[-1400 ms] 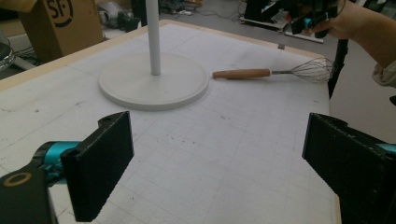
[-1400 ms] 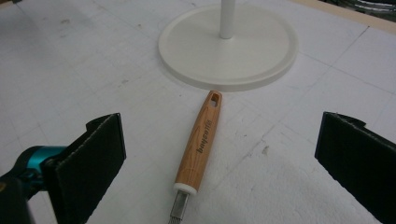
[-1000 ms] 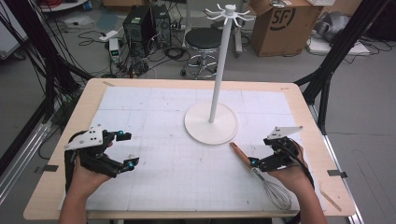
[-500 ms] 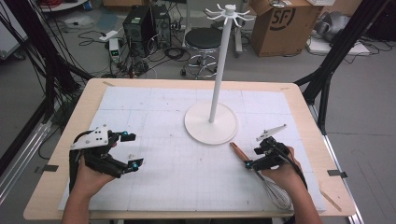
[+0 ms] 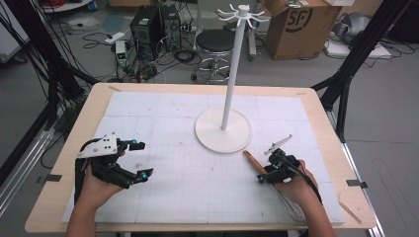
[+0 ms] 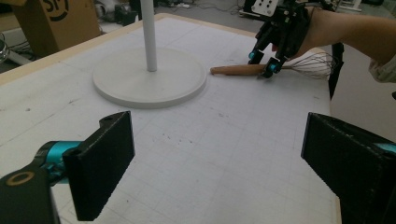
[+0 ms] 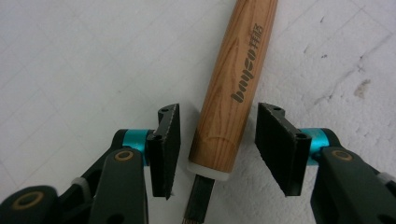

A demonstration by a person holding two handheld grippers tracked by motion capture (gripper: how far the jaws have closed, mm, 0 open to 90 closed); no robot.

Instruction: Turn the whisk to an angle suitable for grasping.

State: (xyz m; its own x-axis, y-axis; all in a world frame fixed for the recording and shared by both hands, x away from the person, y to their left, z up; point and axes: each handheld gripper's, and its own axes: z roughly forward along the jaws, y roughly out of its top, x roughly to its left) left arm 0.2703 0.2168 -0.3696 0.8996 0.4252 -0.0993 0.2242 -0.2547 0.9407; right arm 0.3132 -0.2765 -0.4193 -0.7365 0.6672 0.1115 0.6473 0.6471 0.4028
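A whisk lies on the white mat at the right, its wooden handle [image 5: 252,160] pointing toward the stand and its wires [image 6: 317,63] under the person's right hand. My right gripper [image 5: 264,167] points down over the handle [image 7: 238,79]. Its jaws have just been closing and now straddle the handle near the metal collar, with a small gap on each side, so the pads do not press on it. My left gripper [image 5: 141,159] rests open at the left of the mat, and nothing lies between its wide-apart jaws [image 6: 219,172].
A white stand with a round base [image 5: 223,131], a tall pole and hooks at the top rises at the middle back of the mat. The wooden table edge [image 5: 341,163] runs close to the right hand. A stool and a cardboard box stand beyond the table.
My right gripper has come down onto the whisk handle, and its jaws have narrowed from wide apart to close around it. The left gripper has stayed put.
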